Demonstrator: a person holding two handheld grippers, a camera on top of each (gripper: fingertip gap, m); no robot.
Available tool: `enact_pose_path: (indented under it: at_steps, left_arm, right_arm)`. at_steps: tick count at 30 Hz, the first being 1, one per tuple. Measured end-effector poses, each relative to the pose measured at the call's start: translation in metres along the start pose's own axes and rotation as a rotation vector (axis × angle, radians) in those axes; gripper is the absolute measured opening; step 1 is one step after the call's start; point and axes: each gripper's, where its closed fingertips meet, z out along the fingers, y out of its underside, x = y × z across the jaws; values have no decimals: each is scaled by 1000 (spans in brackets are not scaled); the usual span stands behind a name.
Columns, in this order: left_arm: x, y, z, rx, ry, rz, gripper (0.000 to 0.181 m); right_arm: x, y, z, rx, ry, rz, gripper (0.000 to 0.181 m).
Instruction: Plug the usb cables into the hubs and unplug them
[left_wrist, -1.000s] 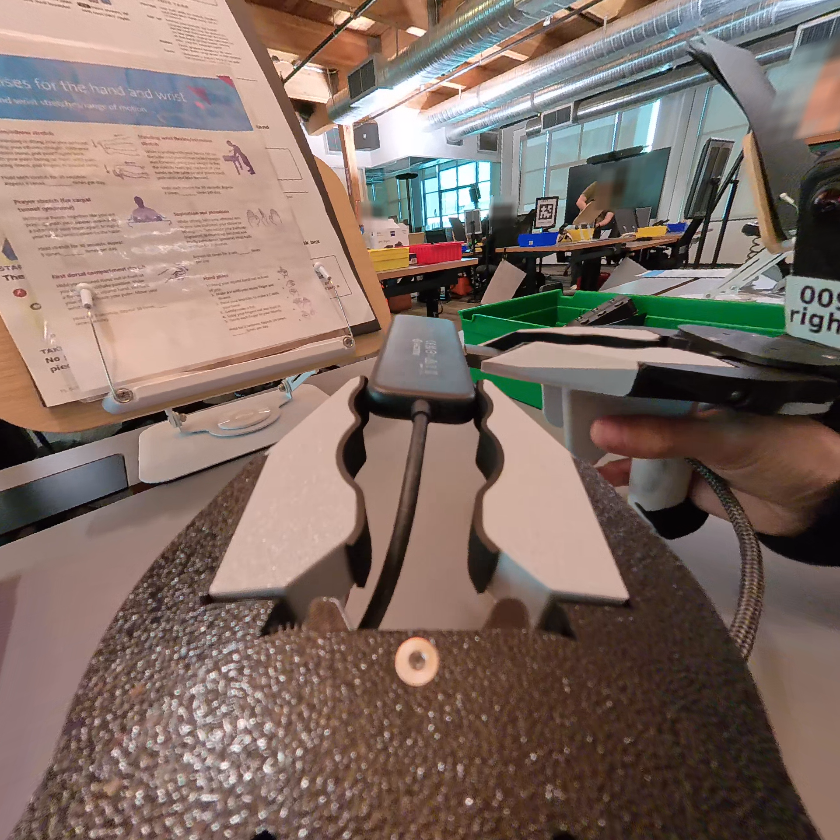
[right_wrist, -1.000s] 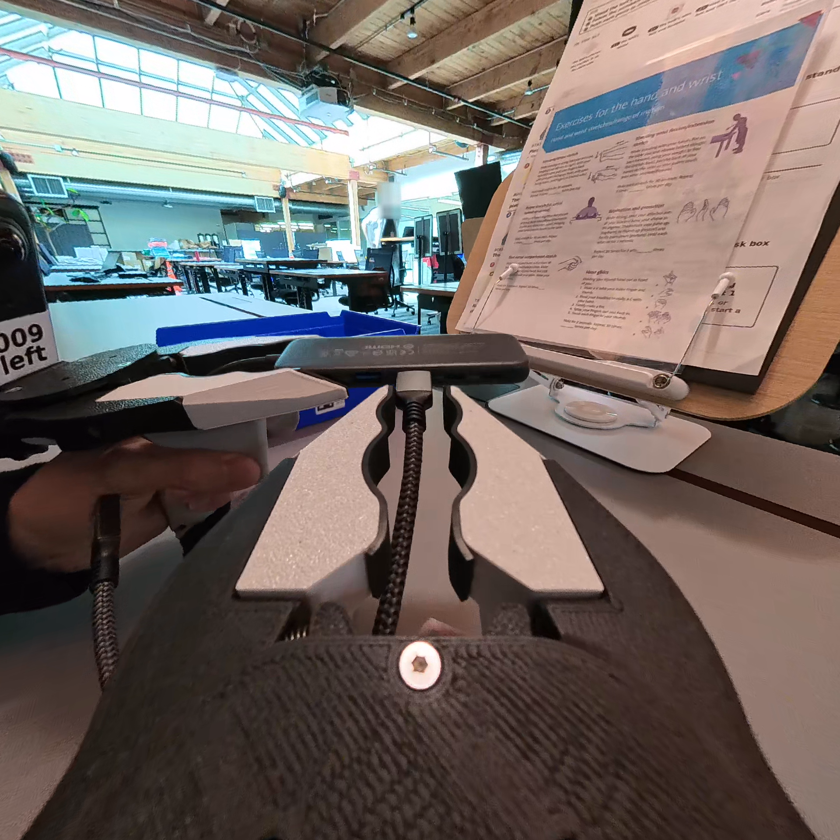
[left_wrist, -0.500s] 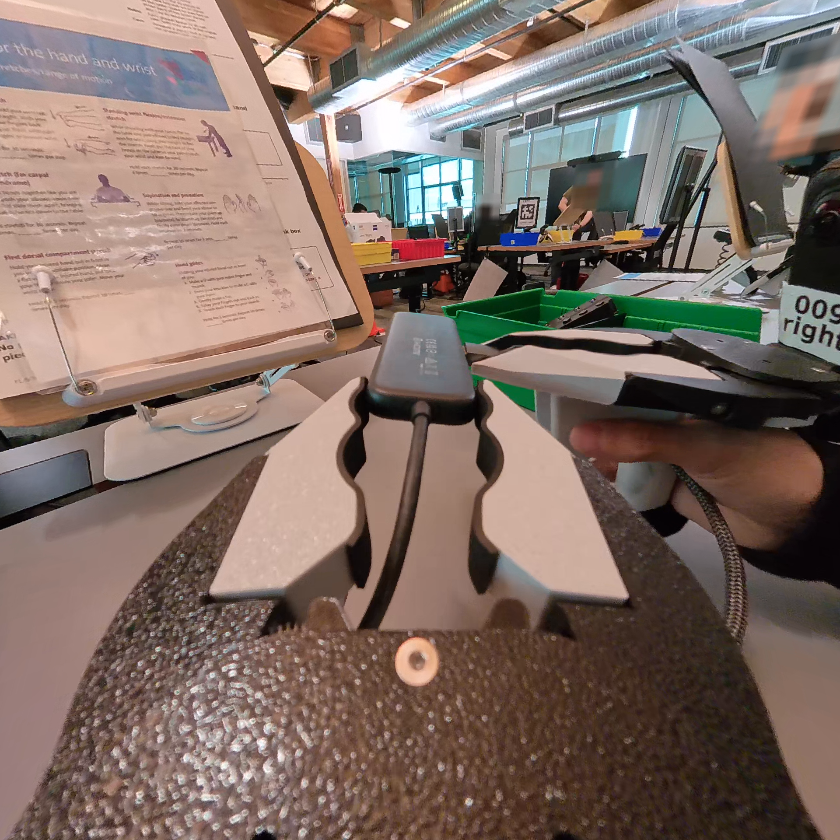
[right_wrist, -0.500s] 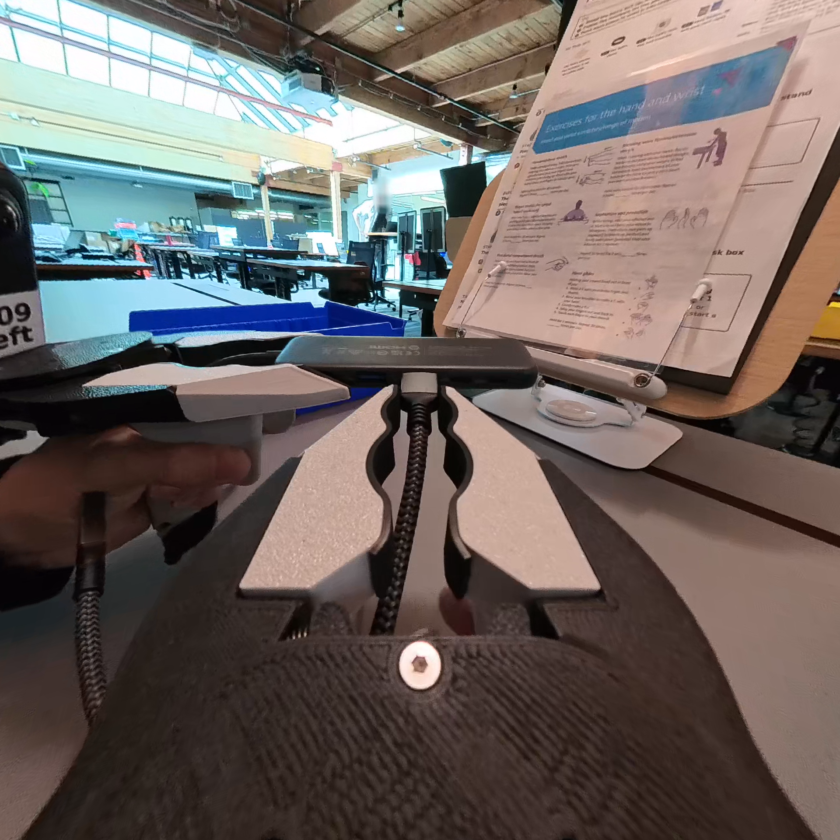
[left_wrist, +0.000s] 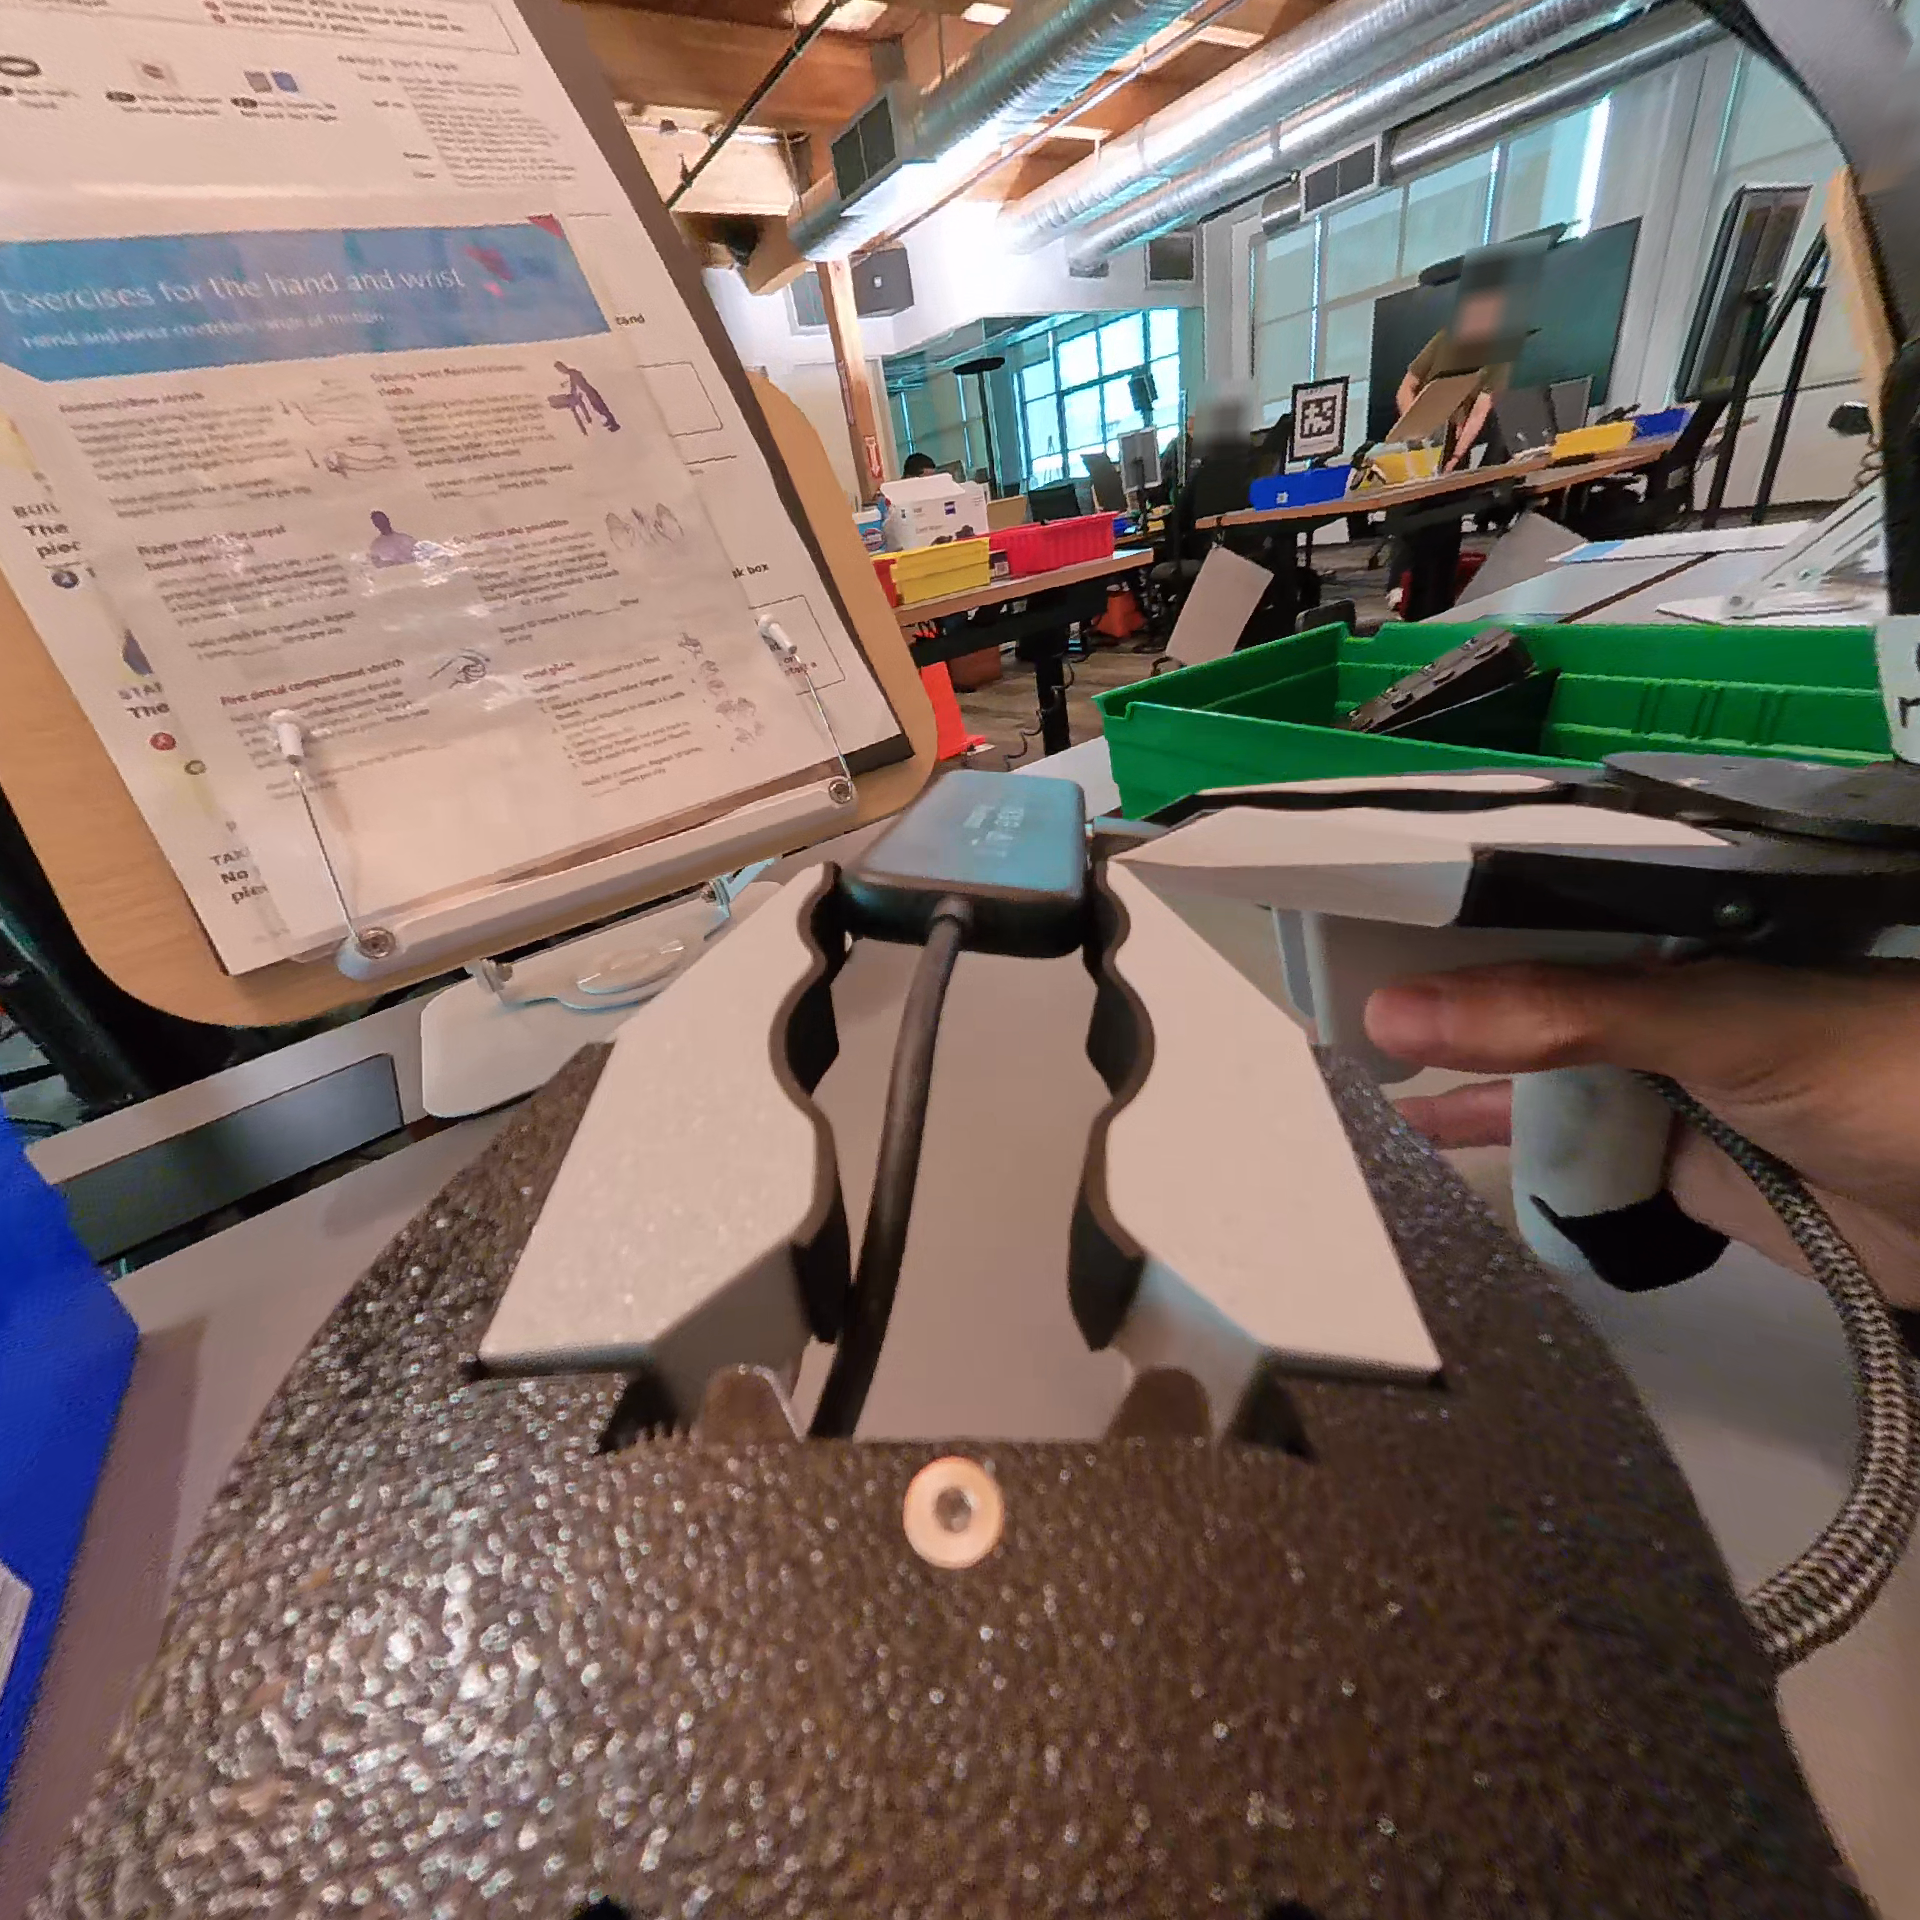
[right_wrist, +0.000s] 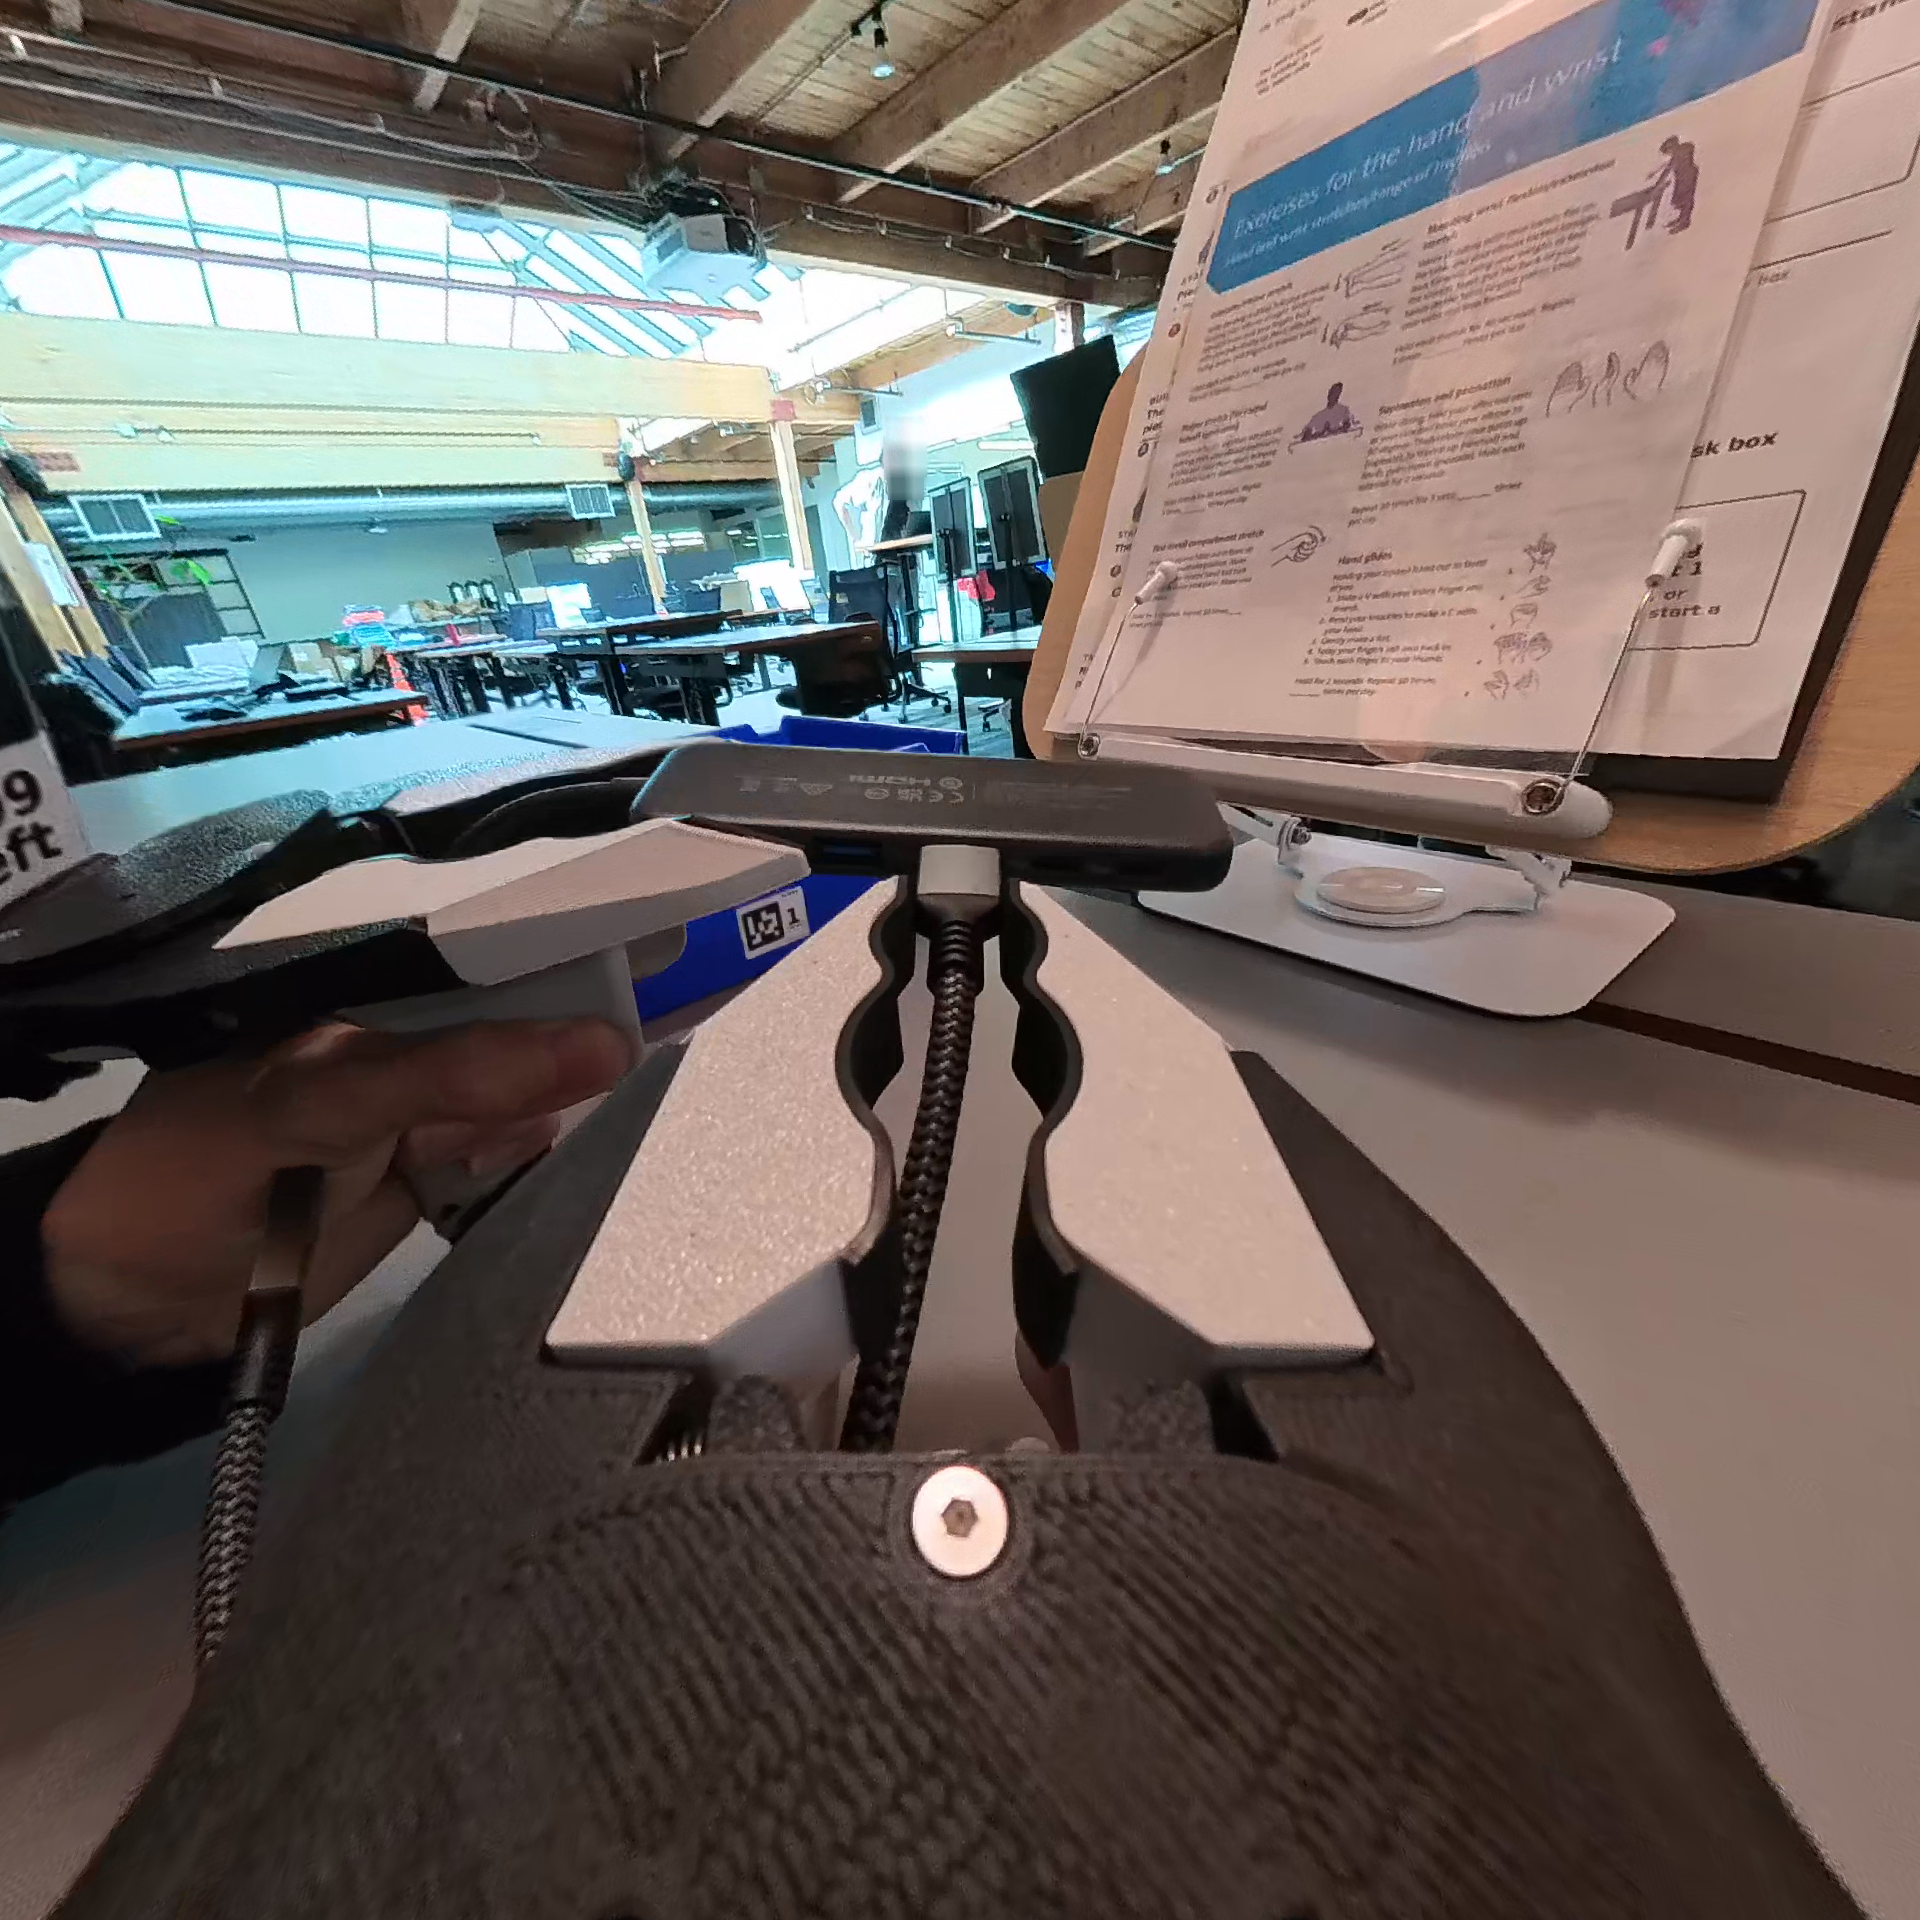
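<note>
My left gripper (left_wrist: 961, 914) is shut on the near end of a dark grey USB hub (left_wrist: 977, 847); the hub's own black cable (left_wrist: 894, 1122) runs back between the fingers. My right gripper (right_wrist: 954, 899) is shut on the silver plug (right_wrist: 956, 871) of a braided USB cable (right_wrist: 925, 1143). The plug sits in a port on the hub's long side (right_wrist: 935, 810). Both are held above the grey table. The right gripper comes in from the right in the left wrist view (left_wrist: 1309, 852), its tip at the hub's side. The left gripper's finger shows at the left in the right wrist view (right_wrist: 540, 894).
A document stand (left_wrist: 436, 540) with printed sheets stands close behind the hub, also in the right wrist view (right_wrist: 1455, 468). A green bin (left_wrist: 1558, 696) with a dark device lies at the right, a blue bin (right_wrist: 831, 748) at the left. The grey table (right_wrist: 1558, 1247) lies below.
Both grippers, with the hub and the plugged cable, have shifted; the document stand now sits closer and larger in both views. The plug stays in the hub.
</note>
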Motion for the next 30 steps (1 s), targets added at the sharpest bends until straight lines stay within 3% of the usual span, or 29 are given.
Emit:
enact_pose_path:
  at_steps: [1,2,3,5,7,9,13,17,22,25,30]
  left_arm:
    - [-1,0,0,-4,-9,5,45]
    - [-16,-1,-2,-6,-106,-2,45]
    - [-52,-3,-12,7,-287,9,44]
    - [-83,-4,-22,33,-257,-145,44]
    - [-70,-6,-22,78,-159,-152,45]
    - [-57,-2,-16,43,-162,-101,45]
    - [-48,2,-10,28,-146,-54,45]
    - [-47,9,-9,7,-129,-73,45]
    - [-44,6,-8,23,-103,-104,45]
    - [-40,7,-6,22,-82,-111,45]
    - [-37,9,-6,14,-71,-99,45]
  right_arm:
    - [0,-1,0,4,-3,14,15]
    - [1,0,-1,0,-1,22,15]
    - [6,-3,-6,18,26,24,15]
    - [20,-14,-22,59,71,52,15]
    - [28,-19,-32,84,90,44,15]
    - [26,-31,-35,116,59,24,15]
    - [22,-85,-62,250,99,-104,15]
    - [60,-155,-125,335,402,-348,15]
    - [129,-223,-212,204,905,-877,14]
    - [167,-217,-220,35,945,-1064,14]
    - [202,-152,-194,-182,811,-1133,14]
